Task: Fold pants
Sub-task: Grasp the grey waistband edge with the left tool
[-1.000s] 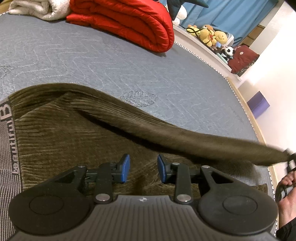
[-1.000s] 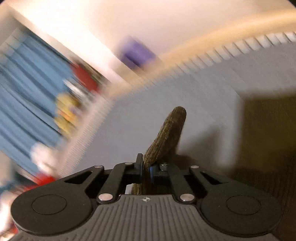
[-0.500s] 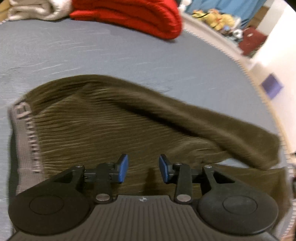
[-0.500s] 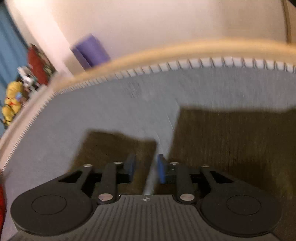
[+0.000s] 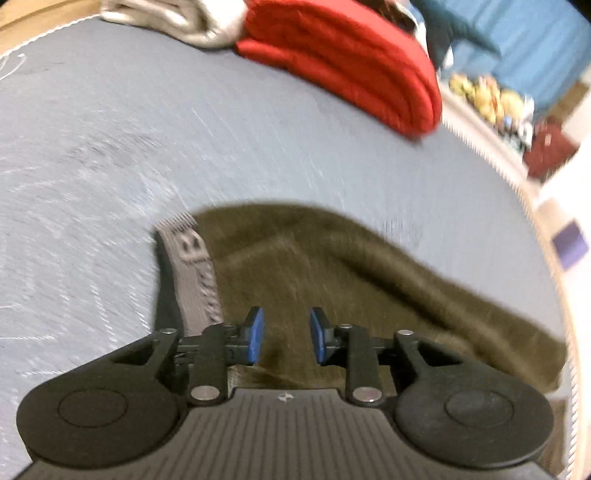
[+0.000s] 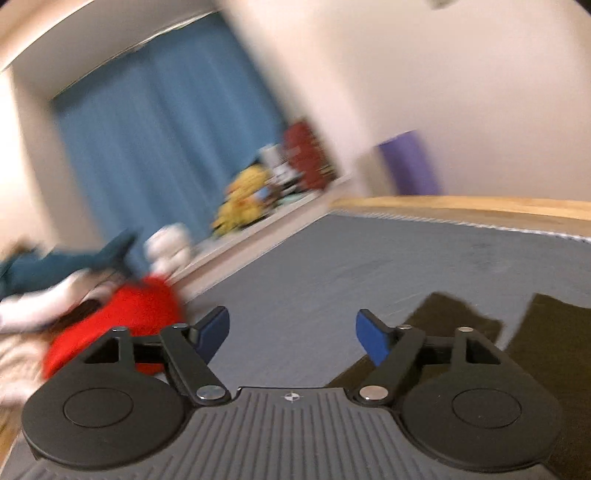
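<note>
Olive-brown corduroy pants (image 5: 332, 280) lie on the grey-blue mattress (image 5: 110, 155), with a grey lettered waistband (image 5: 194, 273) at their left end and one leg laid across the other. My left gripper (image 5: 283, 338) is open and empty, hovering above the pants near the waistband. In the right wrist view two dark leg ends (image 6: 454, 321) lie flat at the lower right. My right gripper (image 6: 291, 334) is wide open and empty, raised above the mattress (image 6: 332, 266) to the left of the leg ends.
A folded red blanket (image 5: 351, 62) and a pale towel (image 5: 177, 18) lie at the mattress's far edge. Stuffed toys (image 5: 487, 96) sit on a ledge before a blue curtain (image 6: 155, 147). A purple box (image 5: 570, 242) sits past the right bed edge.
My right gripper let go of the pant leg, opened wide, lifted and swung left. The leg now lies across the pants. My left gripper pulled back, staying open.
</note>
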Motion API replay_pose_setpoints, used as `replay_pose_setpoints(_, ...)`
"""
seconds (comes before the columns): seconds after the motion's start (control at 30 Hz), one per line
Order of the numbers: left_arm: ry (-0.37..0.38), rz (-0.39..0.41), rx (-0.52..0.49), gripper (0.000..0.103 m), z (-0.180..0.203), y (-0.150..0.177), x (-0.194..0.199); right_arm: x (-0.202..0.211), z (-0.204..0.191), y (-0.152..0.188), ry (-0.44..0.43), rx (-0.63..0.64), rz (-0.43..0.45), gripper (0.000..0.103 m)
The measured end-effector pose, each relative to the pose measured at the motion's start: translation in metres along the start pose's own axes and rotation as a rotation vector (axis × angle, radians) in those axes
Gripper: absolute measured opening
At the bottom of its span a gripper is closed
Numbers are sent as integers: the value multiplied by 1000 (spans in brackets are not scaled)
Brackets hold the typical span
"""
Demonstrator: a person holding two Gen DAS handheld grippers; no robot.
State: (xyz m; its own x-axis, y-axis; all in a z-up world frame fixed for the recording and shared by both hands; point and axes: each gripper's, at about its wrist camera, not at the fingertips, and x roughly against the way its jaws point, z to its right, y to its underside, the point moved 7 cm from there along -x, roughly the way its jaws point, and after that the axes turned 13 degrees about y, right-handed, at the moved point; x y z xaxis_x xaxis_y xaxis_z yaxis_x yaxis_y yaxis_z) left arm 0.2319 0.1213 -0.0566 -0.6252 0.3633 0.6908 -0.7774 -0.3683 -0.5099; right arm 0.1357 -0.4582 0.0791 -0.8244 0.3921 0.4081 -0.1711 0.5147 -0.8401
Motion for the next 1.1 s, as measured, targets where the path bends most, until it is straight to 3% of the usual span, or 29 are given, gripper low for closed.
replay_pose_setpoints(0.17, -23, 36, 55, 38, -35, -16, 30, 26, -10, 26, -109, 114, -12, 82)
replay_pose_setpoints(0.23, -43, 32, 65, 38, -49, -19, 34, 22, -7, 41, -64, 195, -84, 82)
replay_pose_setpoints(0.3, -59, 28, 58, 38, -58, -20, 38, 23, -6, 44, -109, 165, -153, 81)
replay_pose_setpoints(0.4, -91, 36, 71, 38, -70, -22, 34, 27, -4, 49, -135, 193, -170, 81)
replay_pose_setpoints(0.6, -65, 65, 95, 39, -73, -32, 3, 14, 2, 64, -145, 226, -219, 82)
replay_pose_setpoints(0.63, -70, 76, 96, 41, -73, -35, -2, 15, 2, 68, -147, 234, -229, 82)
replay_pose_setpoints(0.7, -73, 89, 109, 58, -74, -39, -11, 15, 1, 78, -156, 256, -241, 82)
replay_pose_setpoints(0.87, -82, 93, 188, 79, -83, -45, -36, 8, -1, 90, -152, 301, -246, 82)
replay_pose_setpoints(1.1, -126, 36, 170, 86, -81, -38, -77, -4, -10, 98, -151, 298, -264, 83)
